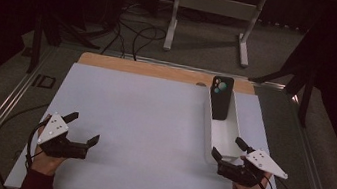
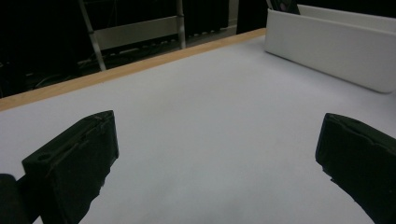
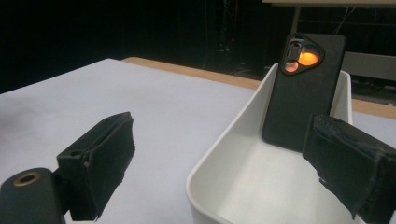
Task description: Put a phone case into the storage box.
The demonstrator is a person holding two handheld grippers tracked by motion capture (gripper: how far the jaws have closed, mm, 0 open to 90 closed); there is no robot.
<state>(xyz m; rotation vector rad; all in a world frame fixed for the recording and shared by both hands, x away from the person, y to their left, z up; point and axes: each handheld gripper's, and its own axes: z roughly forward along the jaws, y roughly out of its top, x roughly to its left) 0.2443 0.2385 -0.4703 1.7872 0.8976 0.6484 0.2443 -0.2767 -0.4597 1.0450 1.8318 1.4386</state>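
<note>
On the surface (image 1: 152, 122), a wide pale sheet with a wooden strip along its far edge, we see a long white tray (image 1: 210, 131) lying toward the right side, its length running from near to far. Leaning upright against the far end wall of the tray stands a black phone (image 1: 220, 97), back side toward us, with its round camera cluster at the top. In the right gripper view the same tray (image 3: 205, 172) opens in front of us and the phone (image 3: 303, 98) rests with its lower edge on the tray floor, tilted back against the far wall.

At the near right we hold the right hand-held gripper (image 1: 231, 152), its jaws spread wide, one on either side of the near end of the tray; nothing sits between them but the tray's corner, and we cannot tell whether either jaw touches the rim. The phone is well apart from this gripper, at the opposite end of the tray.

At the near left we hold the left hand-held gripper (image 1: 84, 130), also spread wide and gripping nothing, low over bare surface and well apart from the tray. In the left gripper view the tray (image 2: 336, 51) shows as a white wall at the far right.

Beyond the far edge of the surface, a grey metal frame (image 1: 214, 10) stands on the floor among dark cables.
</note>
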